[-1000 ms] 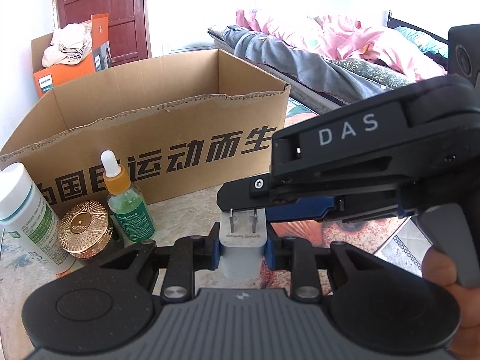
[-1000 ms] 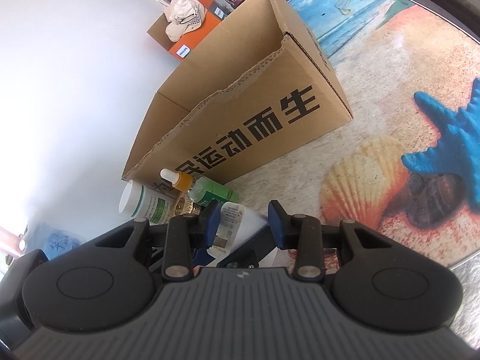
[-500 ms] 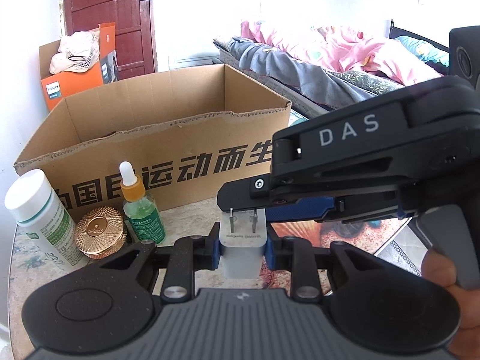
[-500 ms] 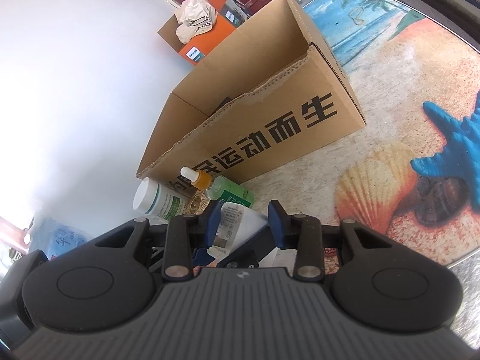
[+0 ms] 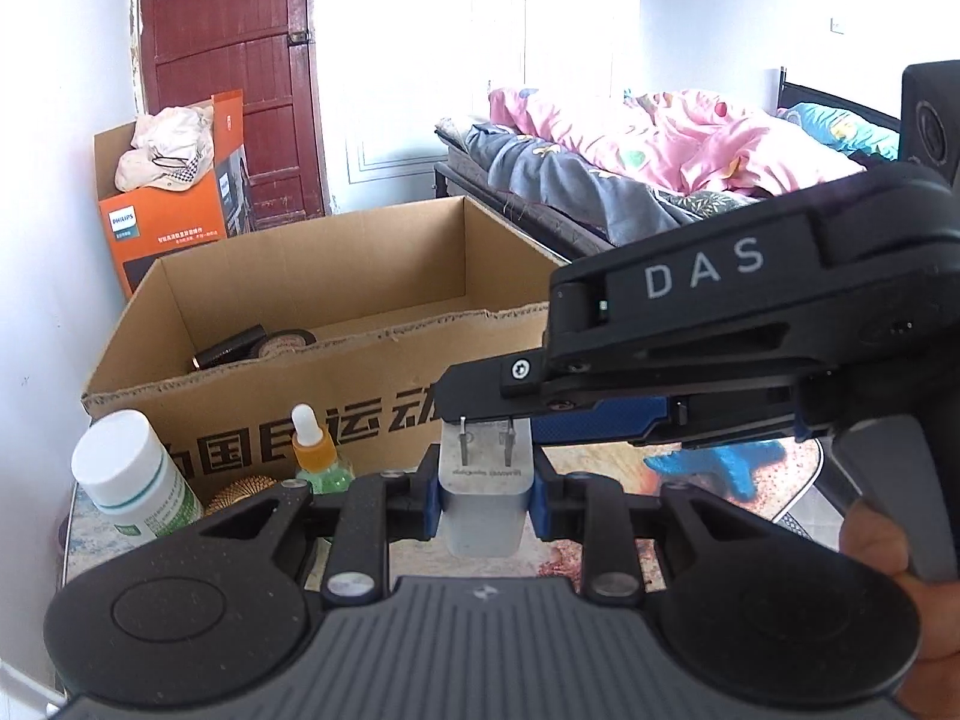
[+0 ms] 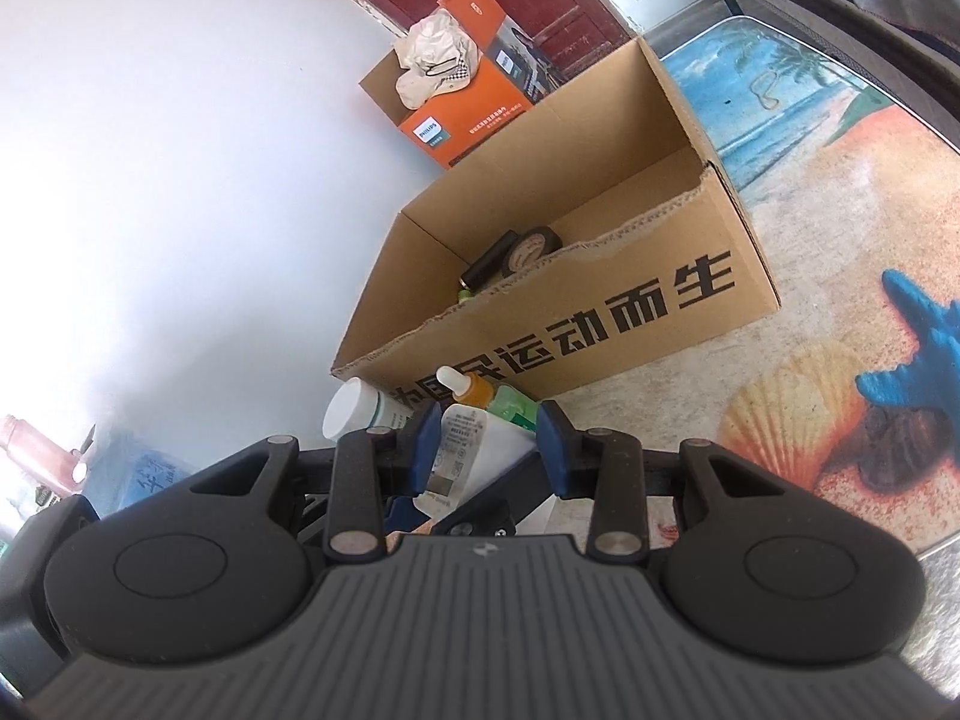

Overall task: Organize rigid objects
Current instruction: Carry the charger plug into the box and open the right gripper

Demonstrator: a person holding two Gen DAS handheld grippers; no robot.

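Item in hand: a white plug adapter [image 5: 485, 495], prongs up, clamped between the blue pads of the left hand-held gripper [image 5: 485, 498]. It is held in the air, short of the near wall of the cardboard box [image 5: 360, 372] and about level with its torn rim.

The right hand-held gripper [image 6: 489, 450] lies across in front of the left one, just above the prongs. From its own camera, its jaws stand either side of the adapter's labelled face; whether the pads touch it or stand slightly apart cannot be told.

Progress: judged partial. The box already holds a dark cylinder [image 5: 231, 347] and a roll of tape [image 5: 285, 341]. Left outside, on the floor mat [image 6: 810, 312] against the box front: a white bottle [image 5: 135, 483], a dropper bottle [image 5: 318, 453] with green liquid, and a gold-lidded jar [image 5: 243, 489], the last mostly hidden behind the gripper. The adapter itself is not yet in the box.

Change from the earlier frames: both cameras now sit higher. A second ago the box interior was hidden from the left view; now its floor and contents show in both. The bottles and jar appear lower and nearer the gripper body. The grip on the adapter and the crossing of the two grippers are unchanged. Judgement: the adapter is being lifted toward the box opening.
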